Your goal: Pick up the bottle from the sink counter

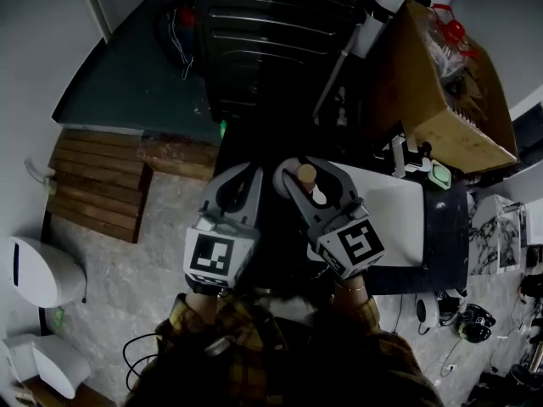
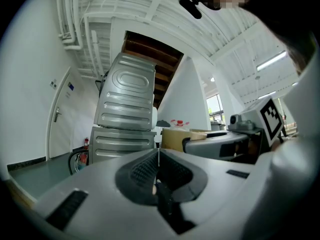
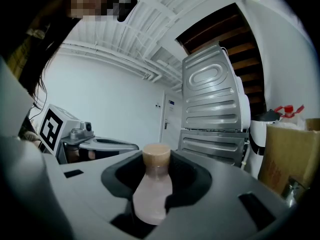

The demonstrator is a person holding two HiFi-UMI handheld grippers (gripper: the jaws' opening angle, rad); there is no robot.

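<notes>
Right tool (image 1: 310,183): its jaws are part-way apart and pinch the bottle (image 3: 151,191) by its pale body. The neck and tan cap stick out past the fingertips.
Left tool (image 2: 158,158): its jaws are pressed together with nothing between them, and it is held just beside the right tool.
Bottle's place: it is in the right tool's grip, close to the person's chest. It looks lifted clear of the counter (image 1: 445,265) and touches nothing else.
Slip risk: the body is smooth and rounded, so a loosened pinch or a quick tilt could let it slide out or swivel.
Knock risk: the two tools are side by side, so a careless swing of the left one could strike the cap.
Drop risk: a fall would probably land on the counter edge or in the white sink (image 1: 399,214).
Count, near: two tools, one bottle.
Count, far: one sink, one cardboard box (image 1: 441,83) and two grey machines (image 3: 212,119), stacked. The small things on the counter are too small to count.
</notes>
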